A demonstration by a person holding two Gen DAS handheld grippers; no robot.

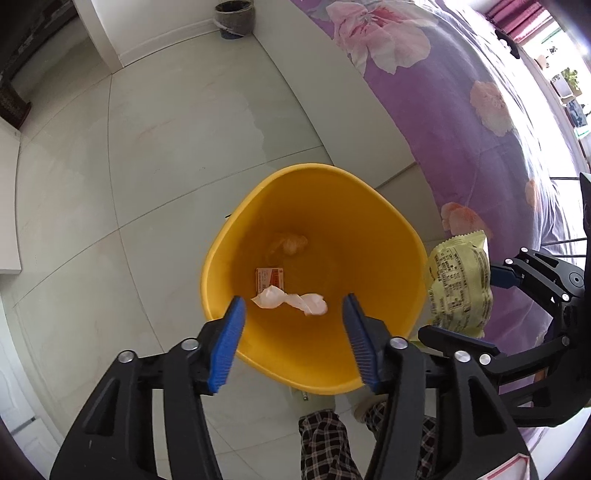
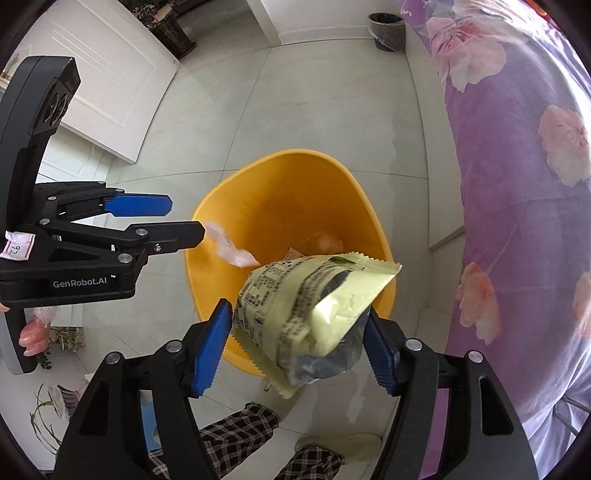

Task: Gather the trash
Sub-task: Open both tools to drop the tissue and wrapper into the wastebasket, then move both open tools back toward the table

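Observation:
A yellow bin (image 1: 258, 206) stands on the tiled floor; it also shows in the right wrist view (image 2: 288, 166). My left gripper (image 1: 293, 308) is open above its mouth, and a crumpled white wrapper (image 1: 291, 301) is in the air just below the open fingers, seen too in the right wrist view (image 2: 231, 249). A small red-and-white packet (image 1: 269, 278) and an orange scrap (image 1: 290, 243) lie on the bin's bottom. My right gripper (image 2: 299, 332) is shut on a pale yellow snack bag (image 2: 306, 314), held at the bin's right rim; the bag shows in the left wrist view (image 1: 460, 284).
A bed with a purple floral cover (image 1: 461, 110) runs along the right. A grey wastebasket (image 1: 234, 18) stands by the far wall. White cabinet doors (image 2: 107, 81) are at left. The person's plaid trouser legs (image 2: 240, 432) and slipper (image 2: 343, 446) are just below the bin.

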